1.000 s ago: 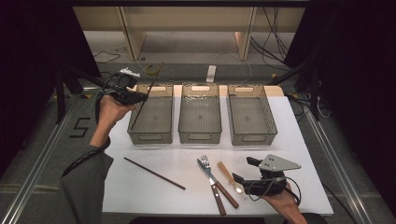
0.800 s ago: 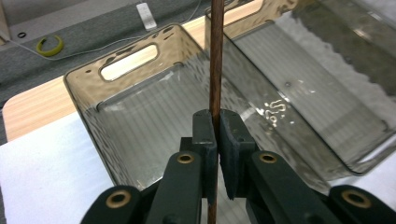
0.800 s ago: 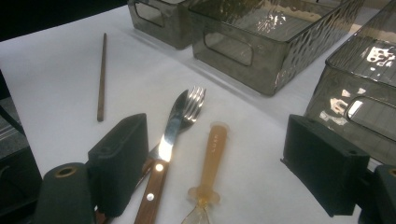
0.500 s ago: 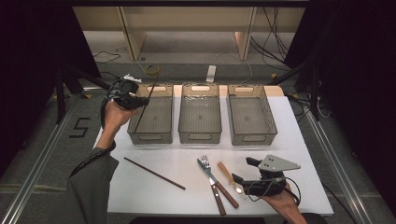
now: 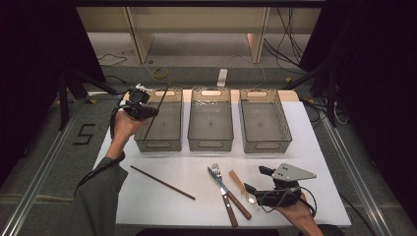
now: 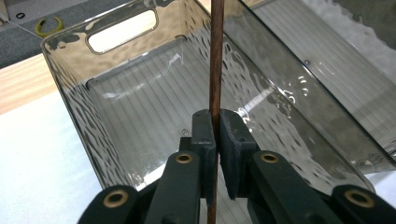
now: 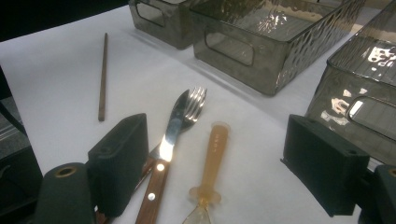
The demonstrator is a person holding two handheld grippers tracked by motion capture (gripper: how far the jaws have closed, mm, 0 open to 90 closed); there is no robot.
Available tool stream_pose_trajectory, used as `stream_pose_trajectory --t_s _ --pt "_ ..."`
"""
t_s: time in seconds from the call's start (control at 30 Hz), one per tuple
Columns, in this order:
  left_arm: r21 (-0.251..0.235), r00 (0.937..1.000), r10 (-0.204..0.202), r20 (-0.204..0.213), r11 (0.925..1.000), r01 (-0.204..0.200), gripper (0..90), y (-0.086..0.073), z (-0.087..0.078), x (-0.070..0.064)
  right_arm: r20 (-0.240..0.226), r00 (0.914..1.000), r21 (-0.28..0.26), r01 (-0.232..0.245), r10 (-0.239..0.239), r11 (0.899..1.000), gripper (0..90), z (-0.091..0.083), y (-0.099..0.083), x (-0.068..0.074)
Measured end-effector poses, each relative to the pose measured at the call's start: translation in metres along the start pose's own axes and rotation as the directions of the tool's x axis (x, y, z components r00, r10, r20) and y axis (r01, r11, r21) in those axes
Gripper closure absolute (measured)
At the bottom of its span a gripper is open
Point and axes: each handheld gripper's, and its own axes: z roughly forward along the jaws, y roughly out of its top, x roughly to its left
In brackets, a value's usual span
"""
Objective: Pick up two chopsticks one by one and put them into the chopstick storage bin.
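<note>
Left gripper (image 6: pixel 214 140): jaws clamped on chopstick (image 6: pixel 215 56), frame centre, over left bin (image 6: pixel 70 98) | right gripper (image 7: pixel 212 163): jaws open, straddling spoon (image 7: pixel 210 163), knife (image 7: pixel 161 154), fork (image 7: pixel 191 105), lower frame | second chopstick (image 5: pixel 162 182) on table (image 5: pixel 314 147) | advice: lower chopstick tip inside bin wall before release.

The middle bin (image 5: pixel 211 119) and the right bin (image 5: pixel 262 120) stand side by side at the far part of the white desk (image 5: pixel 314 162), both of smoky clear plastic. A second chopstick (image 5: pixel 162 182) lies aslant on the near left of the desk. Farther right lie a fork (image 5: pixel 216 173), a wooden-handled knife (image 5: pixel 224 191) and an amber-handled spoon (image 5: pixel 242 186), close together. A yellow ring (image 5: pixel 159 73) lies on the floor beyond.
</note>
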Motion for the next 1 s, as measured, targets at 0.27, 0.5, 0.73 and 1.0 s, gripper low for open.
stream_pose_trajectory --t_s 0.27,0.5,0.73,1.0 --pt "0.010 0.9979 -0.064 -0.001 0.9979 0.064 60.8 -0.006 0.001 0.001 0.000 1.0000 0.000 -0.001 0.001 1.000 22.9 0.000 0.000 0.000" --pt "0.014 0.9958 -0.059 0.070 0.9982 0.059 41.5 -0.017 -0.006 -0.018 0.003 1.0000 0.001 -0.002 0.002 1.000 22.9 0.000 0.000 0.000" --pt "-0.044 0.9934 0.011 0.114 0.9990 -0.006 27.5 -0.034 -0.026 -0.038 0.002 1.0000 0.001 0.003 -0.003 1.000 22.9 0.001 -0.001 0.000" --pt "-0.005 0.9798 0.134 0.149 0.9909 -0.134 22.8 -0.037 -0.043 -0.062 -0.002 0.9999 -0.002 0.010 -0.010 1.000 22.9 -0.001 0.001 0.003"
